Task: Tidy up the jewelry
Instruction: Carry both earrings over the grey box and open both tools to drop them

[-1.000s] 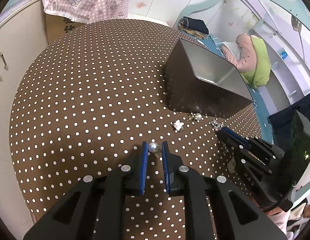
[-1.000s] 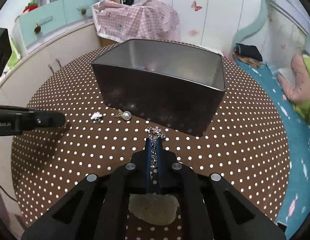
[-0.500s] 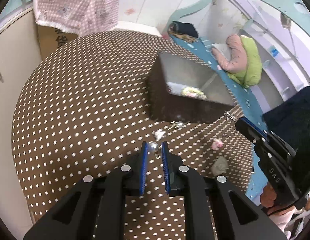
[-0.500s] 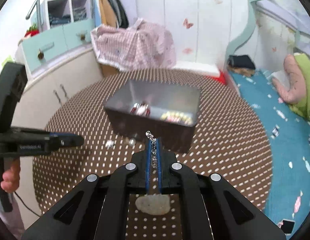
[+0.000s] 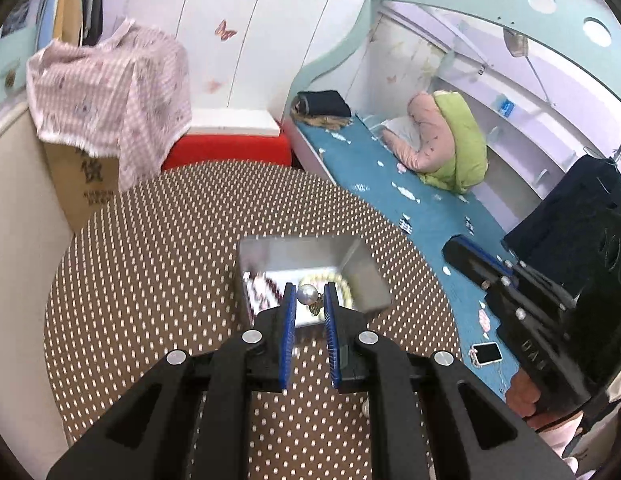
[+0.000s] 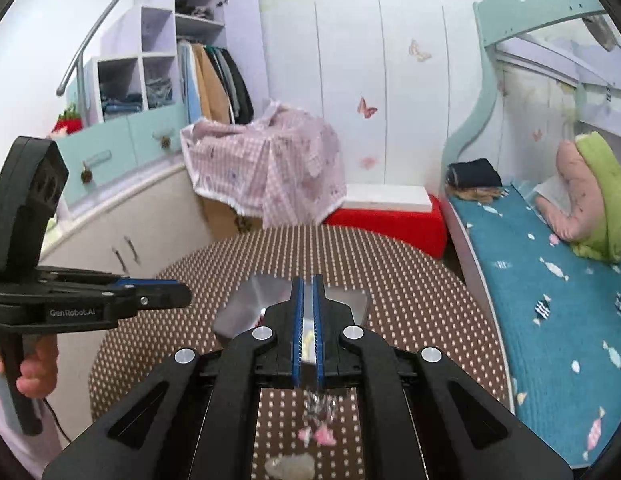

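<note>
We see left tongs (image 5: 309,294) pinching pearl earring (image 5: 308,295) above metal box (image 5: 362,276); right tongs (image 6: 307,292) closed, sparkly chain (image 6: 319,405) seemingly hanging beneath.

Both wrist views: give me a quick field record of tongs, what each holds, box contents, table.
left tongs: shut on pearl earring, over the box
right tongs: shut on sparkly chain, which hangs below the pads
metal box: open, on the table, holds a pale bead strand and a dark-red bead piece
table: round, brown polka-dot cloth
loose on table: pink charm, pale stone
</note>
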Motion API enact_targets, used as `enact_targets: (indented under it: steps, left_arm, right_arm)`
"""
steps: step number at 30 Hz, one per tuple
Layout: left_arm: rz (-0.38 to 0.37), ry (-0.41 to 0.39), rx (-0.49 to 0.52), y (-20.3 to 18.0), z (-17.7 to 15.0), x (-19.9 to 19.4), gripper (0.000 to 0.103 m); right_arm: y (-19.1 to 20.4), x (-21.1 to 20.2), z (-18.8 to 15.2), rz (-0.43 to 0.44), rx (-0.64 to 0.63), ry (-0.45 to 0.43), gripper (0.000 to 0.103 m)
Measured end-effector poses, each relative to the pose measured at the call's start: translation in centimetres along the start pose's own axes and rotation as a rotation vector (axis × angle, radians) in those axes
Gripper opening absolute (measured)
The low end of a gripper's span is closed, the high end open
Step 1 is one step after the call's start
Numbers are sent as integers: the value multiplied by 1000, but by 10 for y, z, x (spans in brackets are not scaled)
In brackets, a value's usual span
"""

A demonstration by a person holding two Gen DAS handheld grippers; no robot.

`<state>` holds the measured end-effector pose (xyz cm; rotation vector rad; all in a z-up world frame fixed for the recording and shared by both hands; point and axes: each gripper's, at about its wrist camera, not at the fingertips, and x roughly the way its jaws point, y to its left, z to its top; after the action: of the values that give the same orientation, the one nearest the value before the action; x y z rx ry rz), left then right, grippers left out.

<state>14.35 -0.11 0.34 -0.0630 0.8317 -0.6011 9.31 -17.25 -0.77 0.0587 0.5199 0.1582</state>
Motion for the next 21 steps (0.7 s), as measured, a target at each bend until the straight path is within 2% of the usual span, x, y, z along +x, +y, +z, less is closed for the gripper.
enact_targets:
  steps: [2, 5, 6, 7, 9, 13, 15, 16, 17, 18, 19, 20, 21]
  left_arm:
    - [5, -1, 10, -3, 4, 2, 13]
    - [-1, 12, 7, 0, -2, 5, 13]
    - [0, 22, 2, 2, -7, 7, 13]
    - [2, 30, -3, 4, -11, 8, 13]
    - [9, 57, -18, 10, -23, 13, 13]
    - [47, 112, -39, 19, -51, 25, 15]
    - [70, 155, -54, 24, -63, 37, 26]
    - [78, 171, -66, 27, -68, 43, 38]
    - [88, 179, -72, 30, -72, 48, 46]
    - [99, 186, -76, 32, -74, 51, 48]
    - [111, 192, -80, 34, -77, 54, 49]
    - [114, 196, -79, 35, -78, 56, 50]
    - [114, 202, -76, 35, -80, 59, 50]
  right_arm:
    - [2, 5, -4, 36, -21, 32, 7]
    - [2, 17, -21, 27, -29, 107, 9]
    - [1, 24, -32, 19, -34, 151, 14]
    - [1, 29, -41, 10, -32, 183, 40]
    - [-1, 37, -61, -25, -7, 220, 83]
    - [-2, 51, -89, -13, -11, 271, 82]
    - [1, 63, -97, -13, -32, 294, 82]
    - [3, 72, -101, -8, -48, 310, 82]
    - [4, 82, -104, -7, -62, 328, 81]
    - [5, 92, -108, -14, -71, 359, 61]
    - [3, 97, -108, 1, -55, 380, 18]
    - [1, 99, -106, 43, -34, 398, 15]
    - [0, 100, -105, 47, -30, 408, 14]
